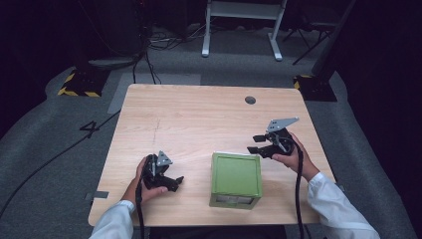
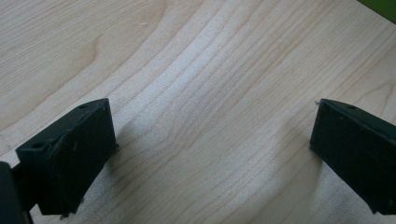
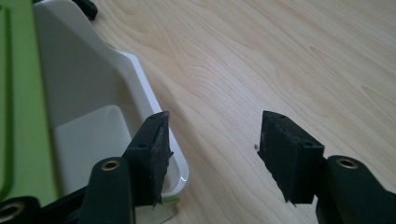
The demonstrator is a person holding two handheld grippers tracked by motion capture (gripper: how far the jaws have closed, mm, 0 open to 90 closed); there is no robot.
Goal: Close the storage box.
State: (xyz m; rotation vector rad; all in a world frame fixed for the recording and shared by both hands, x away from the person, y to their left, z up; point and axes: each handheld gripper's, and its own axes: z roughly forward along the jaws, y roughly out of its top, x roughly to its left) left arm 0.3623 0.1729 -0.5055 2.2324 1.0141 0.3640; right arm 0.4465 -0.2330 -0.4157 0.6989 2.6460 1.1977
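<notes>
From the high view, a green box sits near the surface's front edge, between the left tool and right tool. The left gripper view shows jaws apart over bare wood. The right gripper view shows jaws apart beside the box's white side.

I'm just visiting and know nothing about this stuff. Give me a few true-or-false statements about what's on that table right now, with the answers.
1. A green-topped box sits on the wooden table. True.
2. The left tool is clamped on the box. False: its jaws stand apart over bare wood, holding nothing.
3. The right tool is open. True.
4. Both tools lie unattended on the table. False: a hand holds each.
5. The box sits between the two tools. True.
6. The box lies at the table's far edge. False: it is near the person's edge.
</notes>
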